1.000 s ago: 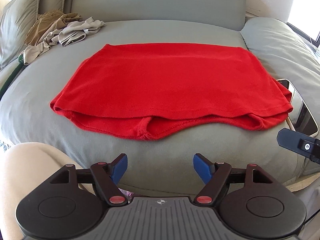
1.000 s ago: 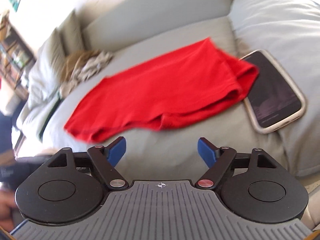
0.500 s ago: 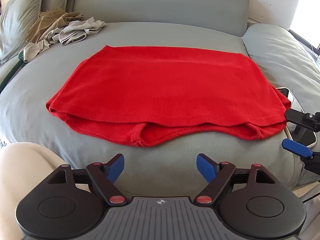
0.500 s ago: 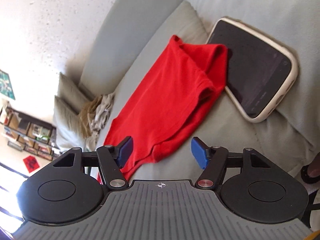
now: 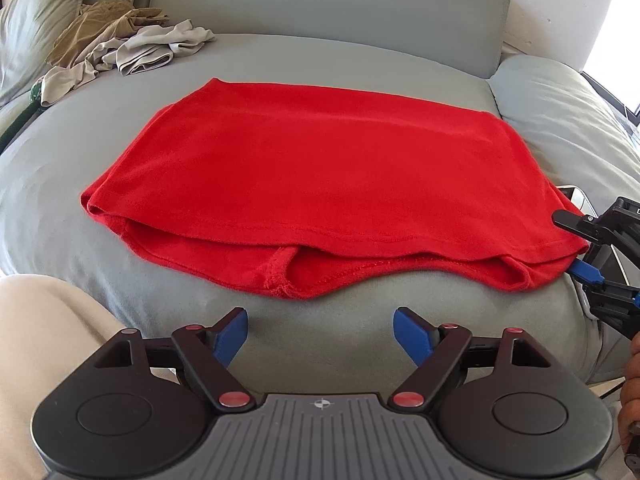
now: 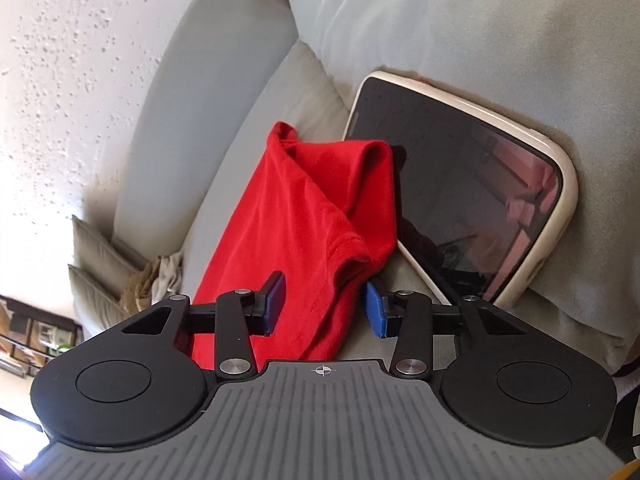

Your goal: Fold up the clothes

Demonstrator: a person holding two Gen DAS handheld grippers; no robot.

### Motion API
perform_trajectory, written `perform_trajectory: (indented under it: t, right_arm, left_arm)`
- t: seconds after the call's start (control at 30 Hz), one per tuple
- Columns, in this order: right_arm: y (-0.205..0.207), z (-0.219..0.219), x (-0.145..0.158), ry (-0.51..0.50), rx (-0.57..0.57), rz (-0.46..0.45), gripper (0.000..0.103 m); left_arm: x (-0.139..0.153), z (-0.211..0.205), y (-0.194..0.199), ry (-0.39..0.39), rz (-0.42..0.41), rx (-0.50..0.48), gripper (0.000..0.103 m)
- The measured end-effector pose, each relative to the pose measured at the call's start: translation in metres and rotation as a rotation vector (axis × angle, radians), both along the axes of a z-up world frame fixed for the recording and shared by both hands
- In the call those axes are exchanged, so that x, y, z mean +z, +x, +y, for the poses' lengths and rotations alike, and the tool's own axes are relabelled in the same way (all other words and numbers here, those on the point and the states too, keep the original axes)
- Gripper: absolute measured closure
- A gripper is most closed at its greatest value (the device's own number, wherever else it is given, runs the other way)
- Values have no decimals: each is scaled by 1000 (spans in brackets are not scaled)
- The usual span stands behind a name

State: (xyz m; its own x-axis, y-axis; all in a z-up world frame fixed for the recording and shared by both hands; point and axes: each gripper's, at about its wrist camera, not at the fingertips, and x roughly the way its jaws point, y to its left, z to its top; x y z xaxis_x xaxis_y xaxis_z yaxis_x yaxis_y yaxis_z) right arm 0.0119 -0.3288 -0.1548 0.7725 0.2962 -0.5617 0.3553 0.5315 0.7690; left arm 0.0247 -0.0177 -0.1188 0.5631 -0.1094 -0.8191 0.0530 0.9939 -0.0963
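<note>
Grey sofa (image 5: 328, 60) with the folded red shirt (image 5: 320, 176) flat on the seat, a crumpled beige pile (image 5: 120, 44) at the back, and a phone (image 6: 472, 200) right beside the shirt's right edge. Right gripper (image 6: 324, 304) is open, straddling that corner, maybe touching it. Left gripper (image 5: 320, 330) hangs wide open, empty, just short of the hem.

Bare sofa cushion (image 5: 320, 328) lies open between the left tongs (image 5: 318, 334) and the shirt's (image 5: 320, 172) near hem; the cushion left of the shirt is free too. At the shirt's right corner room is tight; the right tongs (image 6: 322, 306) straddle the cloth, with a phone (image 6: 472, 200) just beside, propped against the armrest (image 6: 480, 40). A clothes pile (image 5: 120, 48) blocks the far left corner.
</note>
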Motion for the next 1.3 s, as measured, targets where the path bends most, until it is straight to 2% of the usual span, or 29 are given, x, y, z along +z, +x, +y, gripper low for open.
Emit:
perform_trajectory:
  t: [0.27,0.4,0.47,0.53,0.63,0.7,0.73,0.8,1.03,1.2,1.3]
  right_arm:
    - [8,12,-1,-76,-94,-31,57]
    - [17,11,-5,-53,-82,-69,56]
    - [20,6,-9,-17,-77,-68,64]
    - [25,2,-16,4,-76,-64,82]
    - [30,4,-18,-16,-83,-68,84]
    - [30,4,-15,-15,-117,-39,84]
    - [29,5,-10,-29,-133,-24,89]
    - [27,14,5,-121,-134,-10,91]
    - [56,107,71,-577,95,-77,92]
    - [76,174,119,-901,264,-125,92]
    - [82,237,131,-1018,409,-225,92]
  left_arm:
    - [-3,10,-3,-34,1,12,23]
    - [-1,20,-3,-65,-1,25,23]
    - [1,24,-4,-82,-8,36,23]
    - [3,28,-4,-102,-16,39,23]
    - [8,35,-7,-131,-30,36,23]
    - [13,42,-9,-150,-44,38,23]
    - [15,46,-10,-159,-52,42,23]
    - [20,55,-12,-178,-61,59,22]
    - [43,98,-11,-282,-103,160,22]
    - [60,146,-20,-349,-159,283,22]
    - [68,176,-28,-366,-198,378,22]
